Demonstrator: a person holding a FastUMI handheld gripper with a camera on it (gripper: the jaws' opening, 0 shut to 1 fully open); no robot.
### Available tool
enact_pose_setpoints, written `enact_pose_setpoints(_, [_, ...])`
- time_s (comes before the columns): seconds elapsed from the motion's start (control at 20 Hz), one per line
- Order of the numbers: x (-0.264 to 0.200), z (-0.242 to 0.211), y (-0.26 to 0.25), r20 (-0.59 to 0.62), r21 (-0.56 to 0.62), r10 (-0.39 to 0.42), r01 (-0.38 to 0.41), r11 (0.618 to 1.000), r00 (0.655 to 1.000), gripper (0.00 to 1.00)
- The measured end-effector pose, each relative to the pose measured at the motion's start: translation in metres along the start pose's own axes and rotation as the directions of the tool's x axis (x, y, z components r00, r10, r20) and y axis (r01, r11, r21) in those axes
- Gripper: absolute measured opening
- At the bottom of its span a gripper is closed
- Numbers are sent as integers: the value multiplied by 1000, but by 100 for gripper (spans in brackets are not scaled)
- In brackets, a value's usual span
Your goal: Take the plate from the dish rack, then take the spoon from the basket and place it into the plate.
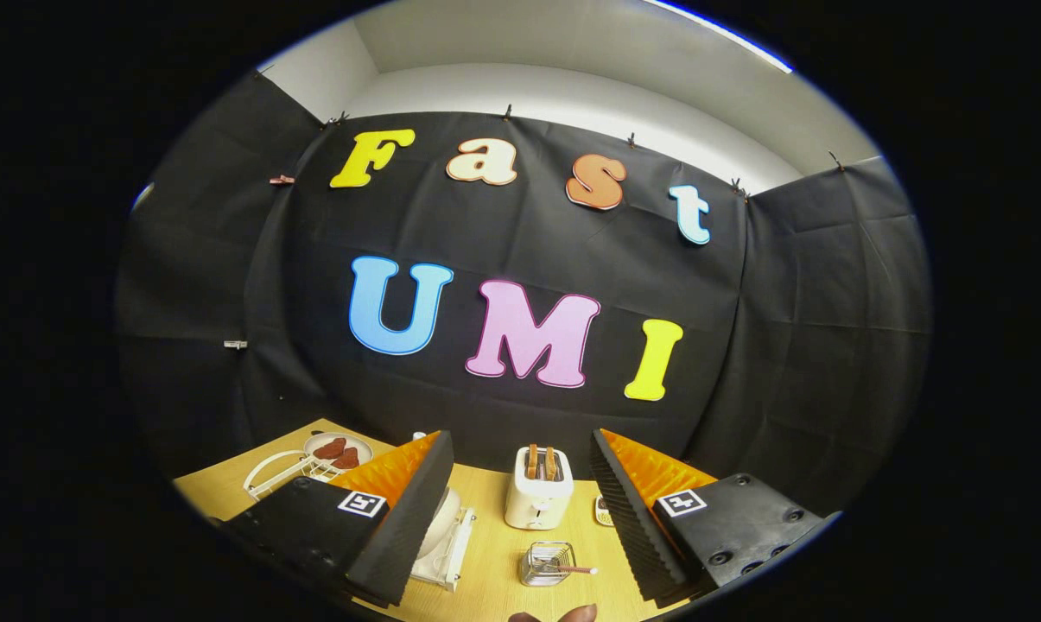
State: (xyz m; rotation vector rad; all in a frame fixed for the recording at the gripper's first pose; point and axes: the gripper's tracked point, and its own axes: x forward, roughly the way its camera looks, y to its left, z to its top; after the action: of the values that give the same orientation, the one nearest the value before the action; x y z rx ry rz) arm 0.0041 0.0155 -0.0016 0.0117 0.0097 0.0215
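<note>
My gripper (520,436) is open and held high above the wooden table (494,561), with nothing between its fingers. A white plate (441,523) stands upright in a white dish rack (451,553), low beside my left finger, which hides much of it. A small wire basket (544,561) sits on the table below the gap between the fingers. The spoon (576,569) lies in it, its pale handle sticking out toward my right finger.
A white toaster (537,497) holding two toast slices stands beyond the basket. Off to the left a plate with reddish-brown pieces (339,449) rests by a white wire stand (269,475). Fingertips of a person's hand (559,615) show near the table's front.
</note>
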Motion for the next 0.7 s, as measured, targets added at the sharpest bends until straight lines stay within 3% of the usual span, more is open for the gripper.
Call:
enact_pose_setpoints(0.45, [10,-18,10,-75,16,13,-12,1000,997,98])
enact_pose_setpoints(0.7, [33,-49,32,-221,80,73,-57,995,972,98])
